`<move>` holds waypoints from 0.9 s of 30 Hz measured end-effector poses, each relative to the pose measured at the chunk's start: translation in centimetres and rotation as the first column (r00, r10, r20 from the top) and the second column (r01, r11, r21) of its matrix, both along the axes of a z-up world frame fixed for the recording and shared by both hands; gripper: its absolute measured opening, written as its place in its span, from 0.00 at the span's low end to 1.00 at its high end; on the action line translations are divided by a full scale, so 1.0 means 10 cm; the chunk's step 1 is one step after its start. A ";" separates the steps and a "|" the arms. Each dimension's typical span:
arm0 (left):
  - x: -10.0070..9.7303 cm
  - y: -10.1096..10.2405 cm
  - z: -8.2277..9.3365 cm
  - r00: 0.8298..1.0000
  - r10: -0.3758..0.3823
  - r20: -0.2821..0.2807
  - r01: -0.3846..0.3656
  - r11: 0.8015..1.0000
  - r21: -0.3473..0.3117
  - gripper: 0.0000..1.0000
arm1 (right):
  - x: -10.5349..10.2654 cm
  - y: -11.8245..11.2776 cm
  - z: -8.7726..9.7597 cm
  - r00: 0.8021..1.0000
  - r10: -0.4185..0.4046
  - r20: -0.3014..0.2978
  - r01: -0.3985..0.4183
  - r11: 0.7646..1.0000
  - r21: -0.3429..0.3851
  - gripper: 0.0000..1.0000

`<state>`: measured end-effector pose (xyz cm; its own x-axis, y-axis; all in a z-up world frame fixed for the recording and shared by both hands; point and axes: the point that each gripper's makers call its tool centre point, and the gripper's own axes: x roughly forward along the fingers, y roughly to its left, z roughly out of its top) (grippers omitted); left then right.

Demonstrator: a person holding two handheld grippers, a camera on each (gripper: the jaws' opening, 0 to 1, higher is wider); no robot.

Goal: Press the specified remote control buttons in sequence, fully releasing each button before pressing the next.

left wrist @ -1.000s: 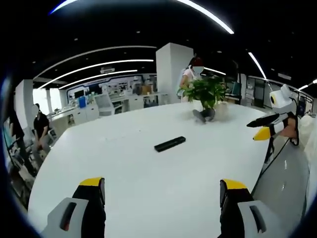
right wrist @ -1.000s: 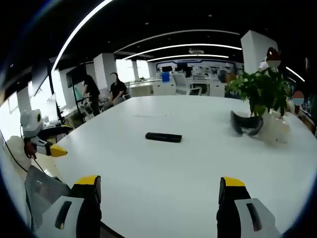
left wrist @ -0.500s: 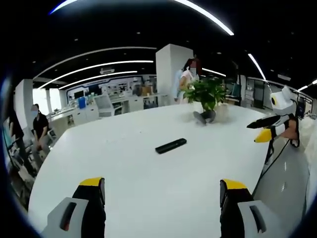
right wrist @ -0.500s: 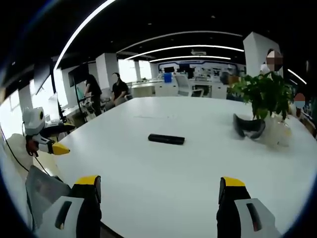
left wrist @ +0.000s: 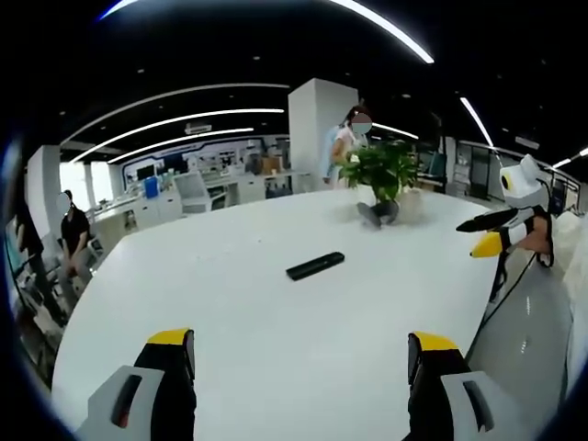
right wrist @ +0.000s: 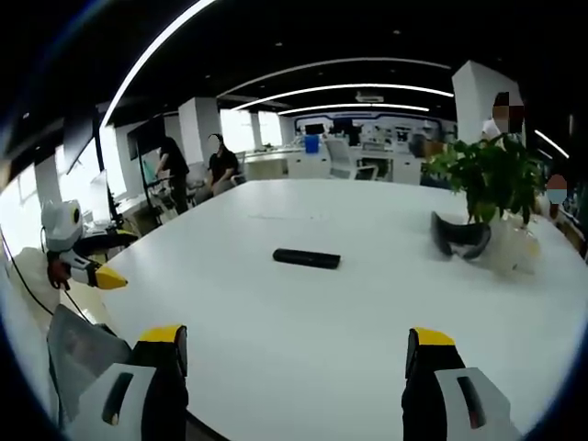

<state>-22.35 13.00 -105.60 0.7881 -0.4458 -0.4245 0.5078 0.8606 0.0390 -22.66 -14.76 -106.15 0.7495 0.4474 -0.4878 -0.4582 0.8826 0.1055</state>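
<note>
A slim black remote control (left wrist: 315, 265) lies flat near the middle of the white table (left wrist: 276, 349); it shows again in the right gripper view (right wrist: 307, 258). My left gripper (left wrist: 299, 363) stands open over the table's near edge, well short of the remote, nothing between its jaws. My right gripper (right wrist: 292, 360) is likewise open and empty at the opposite near edge. The right gripper (left wrist: 487, 234) appears at the right of the left gripper view, off the table's rim. The left gripper (right wrist: 87, 262) appears at the left of the right gripper view.
A potted green plant (left wrist: 383, 175) and a dark headset-like object (right wrist: 457, 234) stand at the table's far side. People sit and stand in the office beyond. A cable (left wrist: 501, 289) hangs beside the table's right edge.
Both views sway only slightly with the hands. The remote stays where it was and both grippers remain open.
</note>
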 end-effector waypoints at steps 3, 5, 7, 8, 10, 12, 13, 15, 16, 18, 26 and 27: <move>0.02 -0.02 0.01 1.000 -0.002 -0.001 0.002 1.000 -0.004 1.00 | -0.01 0.01 -0.01 1.000 0.002 -0.003 -0.002 1.000 0.002 0.99; 0.03 -0.04 0.00 1.000 -0.006 -0.002 0.006 1.000 0.001 1.00 | 0.00 0.01 -0.01 1.000 0.002 -0.003 -0.002 1.000 0.002 0.99; 0.05 -0.05 0.00 1.000 -0.012 -0.003 0.012 1.000 0.008 1.00 | 0.00 0.01 -0.01 1.000 0.004 -0.005 -0.004 1.000 0.005 0.99; 0.06 -0.06 0.00 1.000 -0.014 -0.004 0.014 1.000 0.013 1.00 | 0.00 0.01 0.00 1.000 0.004 -0.003 -0.004 1.000 0.006 0.99; 0.08 -0.06 0.01 1.000 -0.017 -0.004 0.017 1.000 0.017 1.00 | 0.00 0.01 -0.01 1.000 0.004 -0.006 -0.004 1.000 0.007 0.99; 0.12 -0.07 0.03 1.000 -0.021 -0.005 0.021 1.000 0.019 1.00 | 0.00 0.01 -0.02 1.000 0.005 -0.008 -0.005 1.000 0.007 0.99; 0.14 -0.07 0.04 1.000 -0.023 -0.004 0.023 1.000 0.021 1.00 | 0.00 0.01 -0.03 1.000 0.004 -0.010 -0.004 1.000 0.009 0.99; 0.19 -0.08 0.06 1.000 -0.026 0.002 0.026 0.999 0.028 1.00 | 0.00 0.01 -0.03 1.000 0.003 -0.010 -0.003 1.000 0.010 0.98; 0.22 -0.08 0.08 1.000 -0.026 0.005 0.026 0.999 0.029 1.00 | 0.00 0.00 -0.04 1.000 -0.001 -0.009 0.001 1.000 0.008 0.98; 0.27 -0.09 0.10 0.999 -0.031 0.007 0.031 0.999 0.032 1.00 | 0.01 -0.01 -0.04 1.000 -0.005 -0.005 0.005 1.000 0.007 0.98; 0.48 -0.17 0.14 0.997 -0.080 0.015 0.078 0.994 0.080 1.00 | 0.00 -0.07 -0.08 1.000 -0.027 -0.012 0.027 1.000 0.014 0.98; 0.50 -0.18 0.15 0.996 -0.086 0.018 0.084 0.993 0.087 1.00 | -0.01 -0.08 -0.09 0.999 -0.029 -0.014 0.029 0.999 0.013 0.98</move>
